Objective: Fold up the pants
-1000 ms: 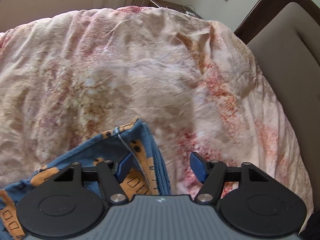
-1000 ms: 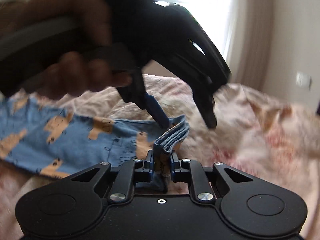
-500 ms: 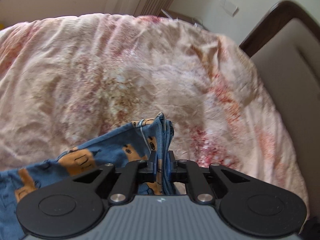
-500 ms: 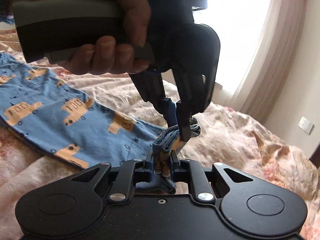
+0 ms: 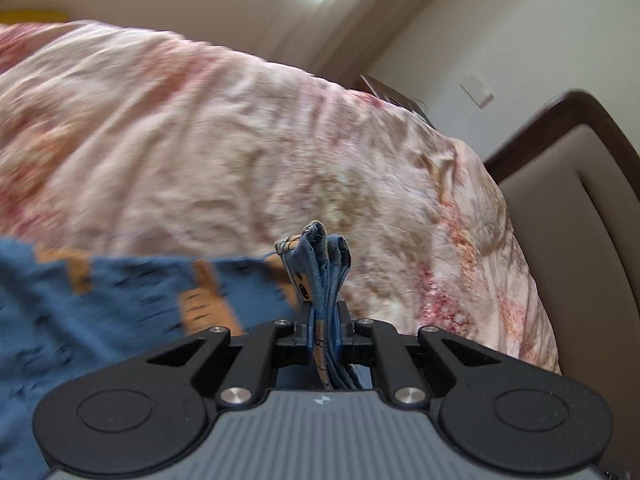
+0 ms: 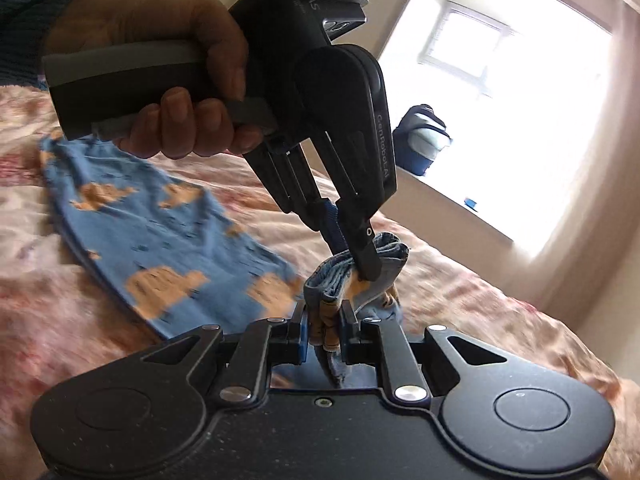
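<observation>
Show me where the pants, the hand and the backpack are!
pants (image 6: 160, 248): right wrist view, on the flat blue cloth with orange shapes.
hand (image 6: 168, 80): right wrist view, on the fingers wrapped round the other gripper's handle.
backpack (image 6: 422, 140): right wrist view, on its blue front by the window.

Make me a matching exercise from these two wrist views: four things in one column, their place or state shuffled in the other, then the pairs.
1. blue pants with orange print
2. pink floral bedspread
3. dark blue backpack
4. beige padded headboard

A. by the bright window
B. rumpled, covering the bed
C. at the bed's right edge, left view
D. bunched edge pinched by both grippers

Pairs: 1-D, 2-B, 3-A, 4-C
</observation>
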